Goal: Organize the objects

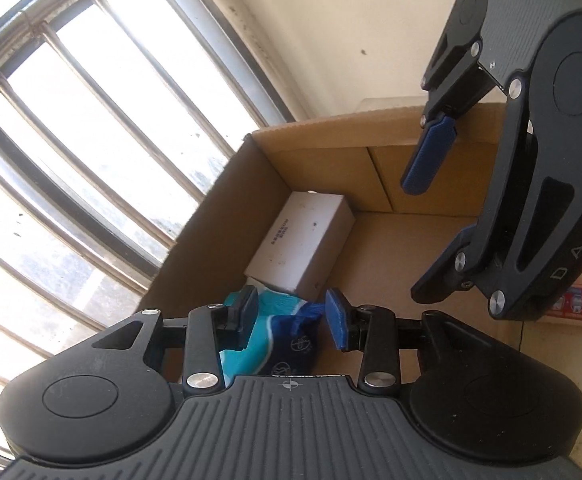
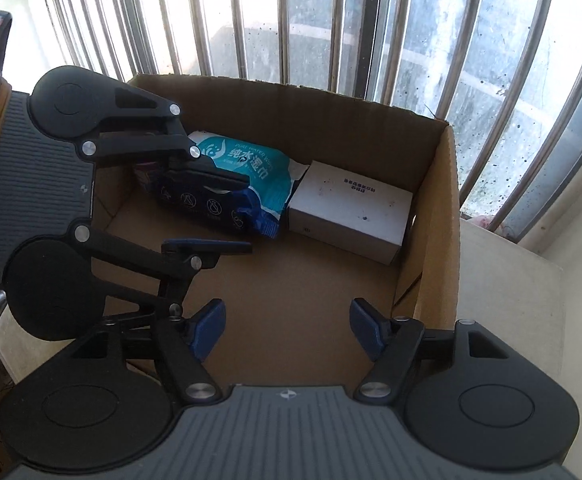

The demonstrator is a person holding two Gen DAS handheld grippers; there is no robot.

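Observation:
An open cardboard box [image 2: 435, 216] holds a blue and teal wet-wipes pack [image 2: 247, 168] and a white carton [image 2: 351, 210] side by side against its far wall. My left gripper [image 1: 291, 320] is open inside the box, its jaws either side of the wipes pack [image 1: 275, 340] without closing on it; it also shows in the right wrist view [image 2: 227, 210]. The white carton [image 1: 303, 240] lies just beyond it. My right gripper [image 2: 287, 330] is open and empty over the bare box floor near the front; it shows in the left wrist view [image 1: 431, 232].
A barred window [image 2: 331, 20] runs behind the box. The box stands on a pale ledge [image 2: 507, 280]. A red printed package [image 1: 579, 304] lies beside the box. A small purple-topped item [image 2: 147, 170] sits behind the wipes.

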